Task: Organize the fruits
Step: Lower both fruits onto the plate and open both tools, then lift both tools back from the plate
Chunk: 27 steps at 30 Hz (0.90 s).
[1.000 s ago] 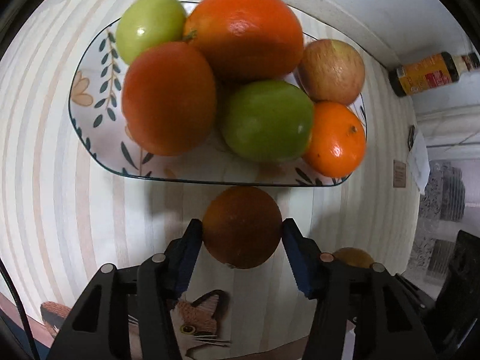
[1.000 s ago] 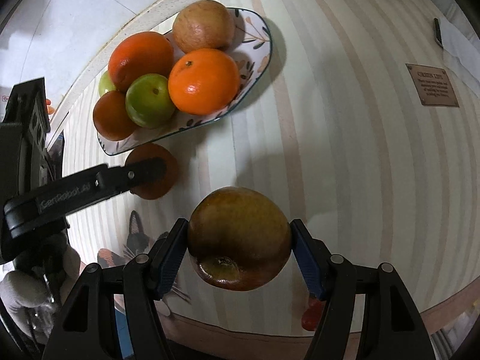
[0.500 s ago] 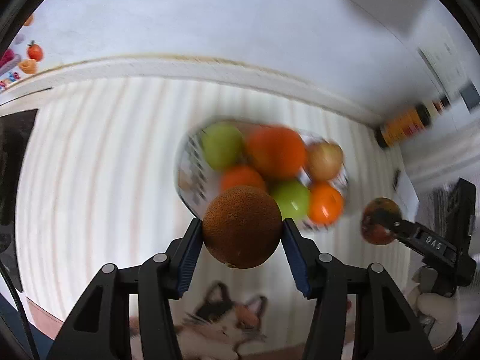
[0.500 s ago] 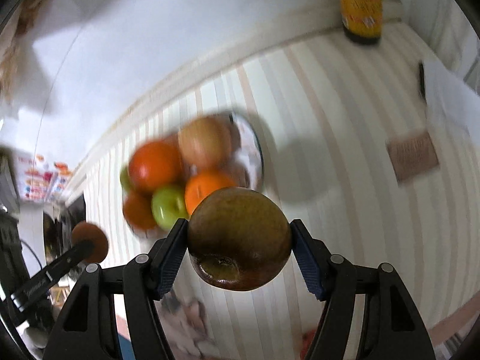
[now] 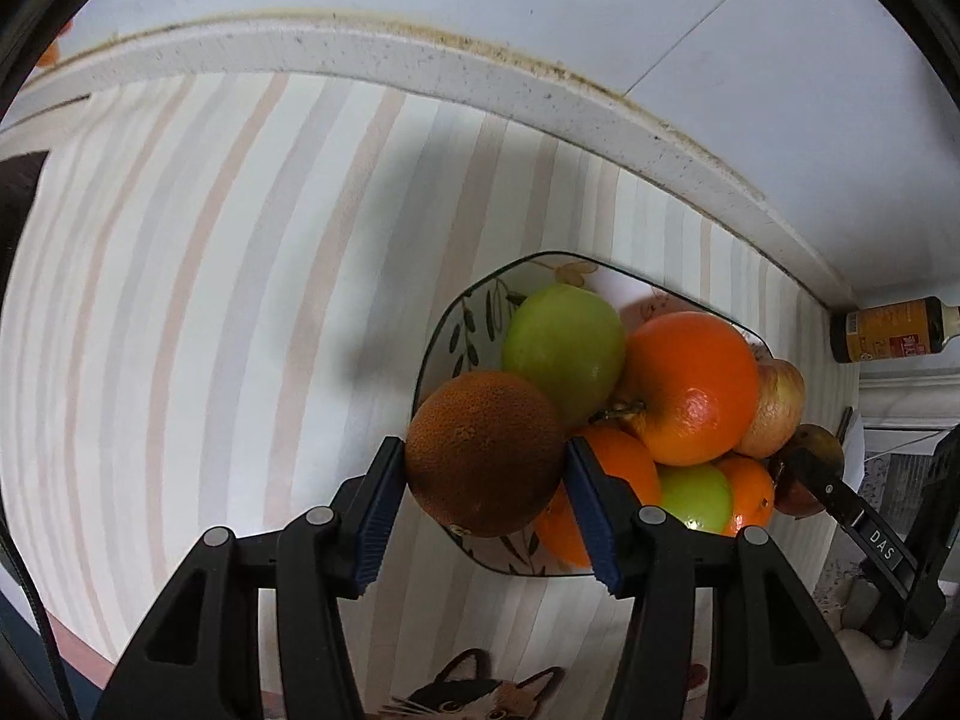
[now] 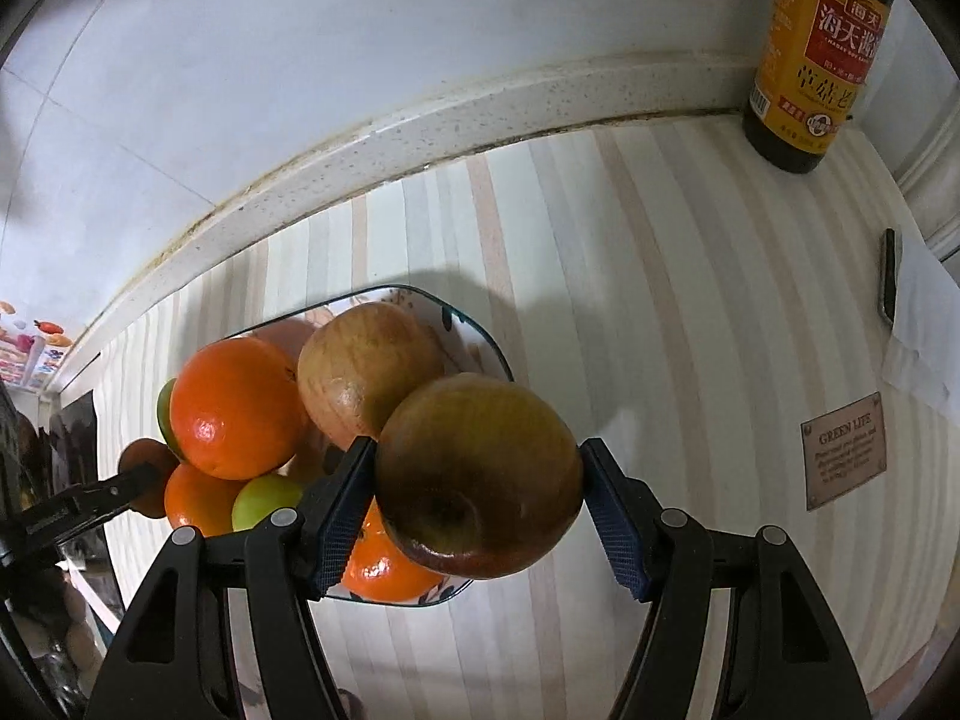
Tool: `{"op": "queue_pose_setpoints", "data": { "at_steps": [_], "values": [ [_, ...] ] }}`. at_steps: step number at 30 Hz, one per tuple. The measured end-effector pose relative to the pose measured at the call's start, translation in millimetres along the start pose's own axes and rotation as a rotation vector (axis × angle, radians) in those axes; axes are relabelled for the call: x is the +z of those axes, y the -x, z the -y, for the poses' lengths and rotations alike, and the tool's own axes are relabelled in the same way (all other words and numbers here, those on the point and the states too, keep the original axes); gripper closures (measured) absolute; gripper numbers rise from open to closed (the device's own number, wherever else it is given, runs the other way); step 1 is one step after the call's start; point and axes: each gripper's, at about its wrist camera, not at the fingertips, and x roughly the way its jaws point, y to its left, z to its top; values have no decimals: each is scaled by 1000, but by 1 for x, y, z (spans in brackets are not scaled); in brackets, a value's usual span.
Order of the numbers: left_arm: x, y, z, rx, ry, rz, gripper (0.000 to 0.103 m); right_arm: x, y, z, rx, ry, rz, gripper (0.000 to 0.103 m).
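My left gripper point(image 5: 485, 495) is shut on a dark orange point(image 5: 485, 453) and holds it over the left end of a leaf-patterned plate point(image 5: 462, 324). The plate holds a green apple point(image 5: 561, 348), a big orange point(image 5: 690, 387), a brownish apple point(image 5: 777, 408) and more fruit. My right gripper point(image 6: 480, 507) is shut on a red-green apple point(image 6: 477, 474) above the plate's right end point(image 6: 480, 342). The right gripper shows in the left wrist view point(image 5: 807, 471); the left gripper shows in the right wrist view point(image 6: 141, 477).
A striped cloth point(image 5: 210, 300) covers the counter, with a white ledge point(image 5: 420, 60) and wall behind. A sauce bottle point(image 6: 816, 54) stands at the back right. A small plaque point(image 6: 846, 459) and a dark flat object point(image 6: 889, 285) on paper lie to the right.
Both grippers have lifted with their fruit, swung away, and come in over the plate from either end, higher than a second ago.
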Motion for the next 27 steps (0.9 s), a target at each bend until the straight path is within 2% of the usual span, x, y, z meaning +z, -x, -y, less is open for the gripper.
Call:
{"op": "queue_pose_setpoints", "data": {
  "at_steps": [8,11,13,17,23,27],
  "values": [
    [2,-10,0,5,36,-8,50,4,-6,12,65,-24,-17,31],
    [3,-11,5,32,18,-5,50,4,-4,16,106,-35,-24,25],
    [4,-9,9,35,12,9,44,5,-4,17,125,-41,-28,19],
    [5,-3,9,42,17,32,17,5,-5,15,122,-32,-37,11],
    [3,4,9,70,6,53,14,2,-7,11,96,-7,-50,8],
    [-3,12,11,71,1,74,14,1,3,14,77,-7,-14,8]
  ]
}}
